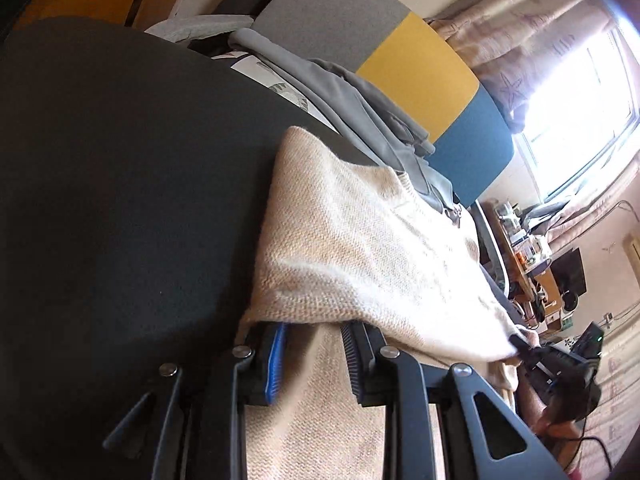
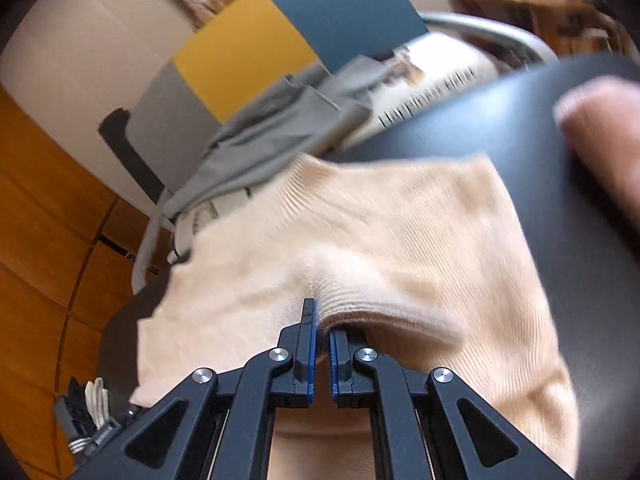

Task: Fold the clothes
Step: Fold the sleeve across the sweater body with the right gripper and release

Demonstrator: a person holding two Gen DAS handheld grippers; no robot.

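Left hand-held gripper [image 1: 312, 354] sits at six o'clock in its own view with its blue-padded fingers [image 1: 276, 364] spread apart, released; the cream knit sweater [image 1: 360, 256] drapes over the finger tips and runs down between them, so the cloth rests on the spread jaws and is not pinched. From there the sweater stretches up toward eleven o'clock across the dark table [image 1: 120, 168] and down toward four o'clock, where the right hand-held gripper [image 1: 524, 348] bites its far edge. Behind the sweater, at one o'clock, a grey garment [image 1: 352, 96] lies crumpled against a chair back with grey, yellow and blue panels [image 1: 420, 72].

In the right wrist view, the right hand-held gripper [image 2: 320, 344] is clenched on a folded ridge of the cream knit sweater [image 2: 400, 248], its two blue pads nearly meeting with knit fabric between them. The sweater spreads from the jaws out over the dark table [image 2: 520, 120]. At ten o'clock the grey garment [image 2: 280, 128] hangs over the table edge. At three o'clock a blurred fingertip [image 2: 600, 140] intrudes over the table.
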